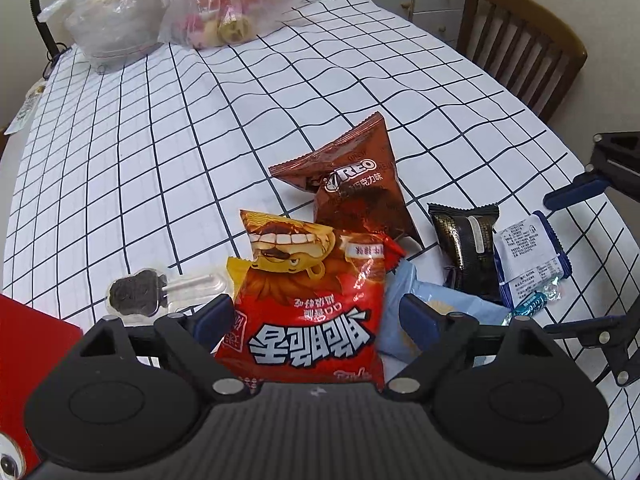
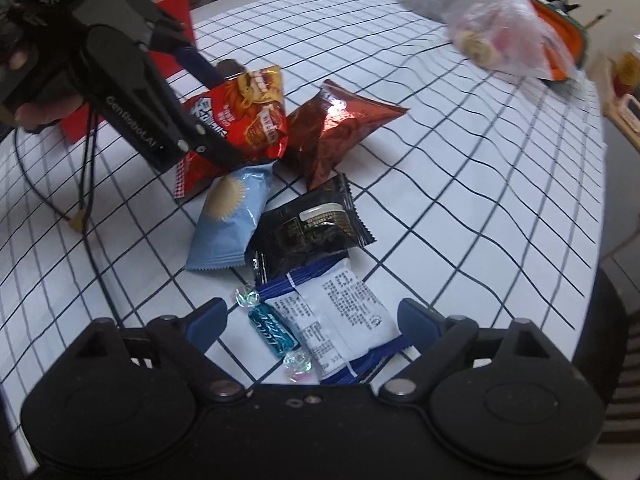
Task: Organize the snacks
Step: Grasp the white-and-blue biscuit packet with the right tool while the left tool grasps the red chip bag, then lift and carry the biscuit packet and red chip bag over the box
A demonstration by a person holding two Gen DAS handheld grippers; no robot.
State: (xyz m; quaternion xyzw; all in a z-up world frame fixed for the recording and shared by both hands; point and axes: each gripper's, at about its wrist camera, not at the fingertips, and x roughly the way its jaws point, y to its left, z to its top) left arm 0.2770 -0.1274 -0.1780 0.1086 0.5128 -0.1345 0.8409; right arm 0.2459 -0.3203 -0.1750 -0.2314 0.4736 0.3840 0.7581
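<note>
A pile of snacks lies on the checked tablecloth. My left gripper [image 1: 316, 316] is open, its fingers on either side of a red snack bag [image 1: 312, 300] with a lion face. Behind it lies a brown Oreo bag [image 1: 360, 192], to the right a light blue packet [image 1: 436, 308], a black packet [image 1: 472, 248] and a blue-and-white packet [image 1: 528, 252]. My right gripper [image 2: 312, 320] is open around the blue-and-white packet [image 2: 344, 312] and a teal wrapped candy [image 2: 274, 330]. The left gripper [image 2: 216, 112] shows in the right wrist view, over the red bag [image 2: 248, 116].
A red box [image 1: 28, 352] stands at the left; it also shows in the right wrist view [image 2: 172, 12]. An Oreo lollipop [image 1: 140, 292] lies beside it. Two clear plastic bags [image 1: 224, 4] sit at the table's far side. A wooden chair [image 1: 524, 40] stands at the right edge.
</note>
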